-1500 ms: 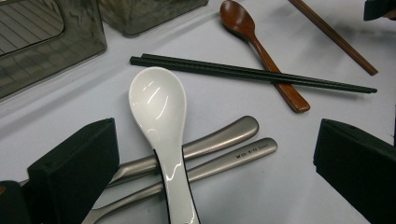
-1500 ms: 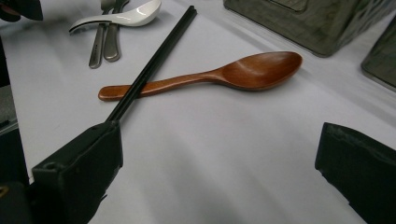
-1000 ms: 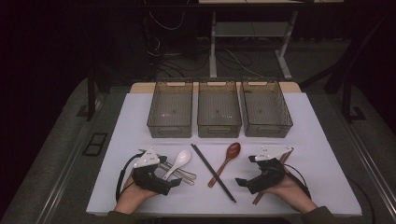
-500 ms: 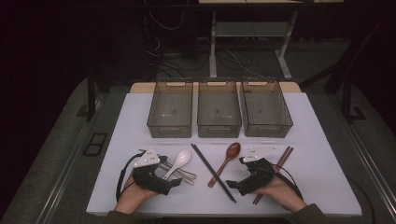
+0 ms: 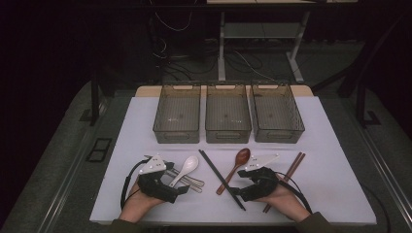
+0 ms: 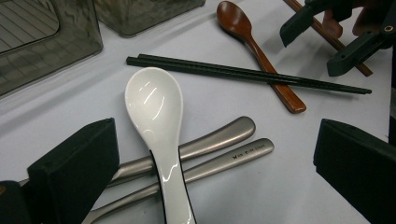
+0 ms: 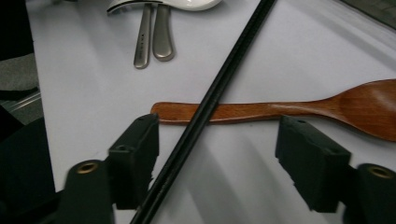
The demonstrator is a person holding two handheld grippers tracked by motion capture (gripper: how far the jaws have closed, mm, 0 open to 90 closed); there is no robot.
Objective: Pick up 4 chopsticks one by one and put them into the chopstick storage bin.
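Right gripper (image 7: 217, 161) | jaws just closing, apart, straddling black chopsticks (image 7: 205, 109) over wooden spoon (image 7: 299, 109), near front edge, for pickup | left gripper (image 6: 210, 172) apart, astride white spoon (image 6: 156, 112).

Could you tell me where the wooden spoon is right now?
In the high view, the wooden spoon lies centre-table, its handle under the black chopsticks, beside the right tongs.
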